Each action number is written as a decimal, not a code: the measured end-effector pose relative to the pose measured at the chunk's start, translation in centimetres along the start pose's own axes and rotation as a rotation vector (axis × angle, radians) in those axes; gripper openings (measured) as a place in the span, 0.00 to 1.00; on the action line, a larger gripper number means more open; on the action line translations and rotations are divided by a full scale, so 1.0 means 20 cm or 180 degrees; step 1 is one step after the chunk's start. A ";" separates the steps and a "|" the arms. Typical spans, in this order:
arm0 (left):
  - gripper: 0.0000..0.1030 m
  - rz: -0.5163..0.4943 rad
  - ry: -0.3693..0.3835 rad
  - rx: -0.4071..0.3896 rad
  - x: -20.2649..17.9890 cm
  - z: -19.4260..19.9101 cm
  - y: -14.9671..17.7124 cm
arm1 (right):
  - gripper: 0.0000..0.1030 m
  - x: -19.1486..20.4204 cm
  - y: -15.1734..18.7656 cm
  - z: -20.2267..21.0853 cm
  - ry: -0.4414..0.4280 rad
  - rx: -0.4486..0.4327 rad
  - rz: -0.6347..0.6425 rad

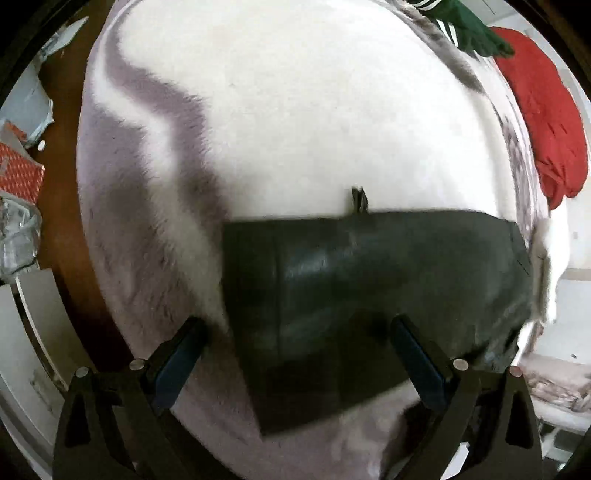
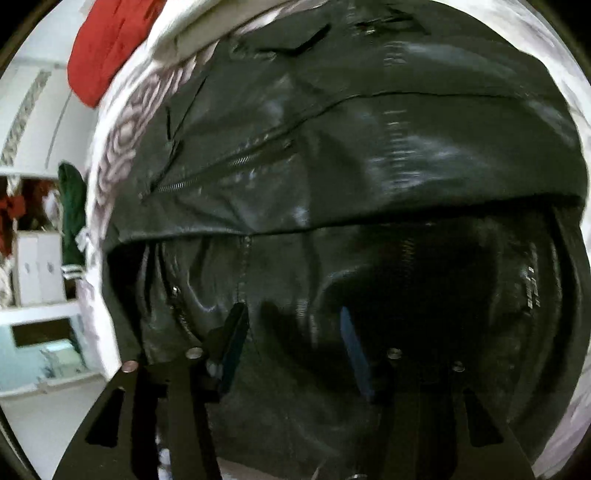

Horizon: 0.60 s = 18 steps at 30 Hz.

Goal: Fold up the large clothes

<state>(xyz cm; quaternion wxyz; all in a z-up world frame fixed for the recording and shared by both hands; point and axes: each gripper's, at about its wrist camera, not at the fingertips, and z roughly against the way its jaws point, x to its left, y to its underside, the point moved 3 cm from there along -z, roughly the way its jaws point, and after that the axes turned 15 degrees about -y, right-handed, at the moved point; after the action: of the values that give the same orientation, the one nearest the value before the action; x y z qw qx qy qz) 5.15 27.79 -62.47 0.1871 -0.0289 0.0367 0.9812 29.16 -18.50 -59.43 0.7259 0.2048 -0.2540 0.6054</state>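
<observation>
A black leather jacket lies folded on a white and grey fluffy blanket. My left gripper is open just above the jacket's near edge, holding nothing. In the right wrist view the jacket fills the frame, with a zip and a folded-over flap across the middle. My right gripper is open close over the jacket's lower layer, with nothing between its fingers.
A red garment and a green garment with white stripes lie at the blanket's far right edge. A brown floor strip with a red box and bags is at the left. White cabinets stand at the left of the right wrist view.
</observation>
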 end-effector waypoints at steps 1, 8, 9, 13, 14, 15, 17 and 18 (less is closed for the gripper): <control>0.92 0.0021 -0.0039 -0.0091 -0.02 0.01 0.00 | 0.62 0.03 -0.01 -0.03 0.0072 0.0017 0.0063; 0.10 -0.0127 -0.0154 -0.0707 -0.03 0.27 -0.05 | 0.63 0.14 -0.03 -0.11 0.0336 0.0137 0.0269; 0.09 -0.0137 -0.0109 -0.0749 -0.01 0.30 -0.10 | 0.63 0.13 -0.02 -0.09 0.0342 0.0143 0.0263; 0.09 -0.0140 0.0058 -0.0903 0.02 0.40 -0.35 | 0.63 0.14 -0.01 -0.07 0.0336 0.0108 0.0221; 0.08 -0.0171 0.0068 -0.0901 0.02 0.39 -0.38 | 0.63 0.15 -0.02 -0.07 0.0324 0.0099 0.0220; 0.08 -0.0227 0.0062 -0.0885 0.00 0.37 -0.43 | 0.63 0.17 -0.03 -0.08 0.0315 0.0092 0.0224; 0.07 -0.0365 0.0041 -0.0776 -0.03 0.28 -0.56 | 0.63 0.22 -0.04 -0.11 0.0286 0.0084 0.0244; 0.07 -0.0415 0.0031 -0.0682 -0.05 0.22 -0.62 | 0.63 0.24 -0.05 -0.11 0.0276 0.0086 0.0257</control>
<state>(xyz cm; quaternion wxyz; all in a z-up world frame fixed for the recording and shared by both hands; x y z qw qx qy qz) 10.51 39.19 -58.77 0.2462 -0.0558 -0.0694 0.9651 31.16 -13.66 -58.30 0.7084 0.1777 -0.2222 0.6460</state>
